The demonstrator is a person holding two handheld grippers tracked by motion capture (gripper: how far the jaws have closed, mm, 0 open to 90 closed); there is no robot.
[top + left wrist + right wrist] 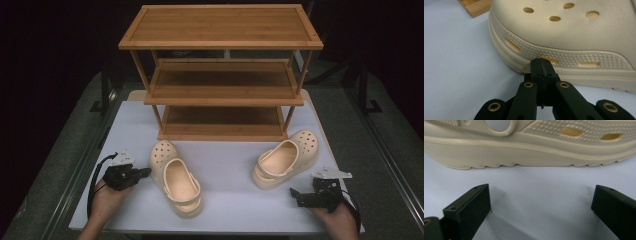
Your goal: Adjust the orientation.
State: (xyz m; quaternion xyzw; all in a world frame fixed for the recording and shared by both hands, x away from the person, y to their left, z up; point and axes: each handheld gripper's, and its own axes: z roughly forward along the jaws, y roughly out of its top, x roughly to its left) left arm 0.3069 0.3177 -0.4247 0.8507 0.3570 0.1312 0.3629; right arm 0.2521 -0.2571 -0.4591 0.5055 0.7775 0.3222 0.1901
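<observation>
Two cream clogs lie on the white table (225,160). The left clog (176,178) points its toe toward the shelf, and the right clog (286,159) lies at an angle with its toe to the back right. My left gripper (145,172) is shut with nothing in it. In the left gripper view its tips (542,67) sit right at the left clog's side wall (564,37). My right gripper (296,195) stands open in front of the right clog. In the right gripper view its jaws (541,202) are wide apart, short of that clog's sole (524,152).
A three-tier bamboo shelf (222,75) stands at the back of the table, its tiers bare. Dark floor surrounds the table. A corner of the shelf's base (475,7) shows beyond the left clog.
</observation>
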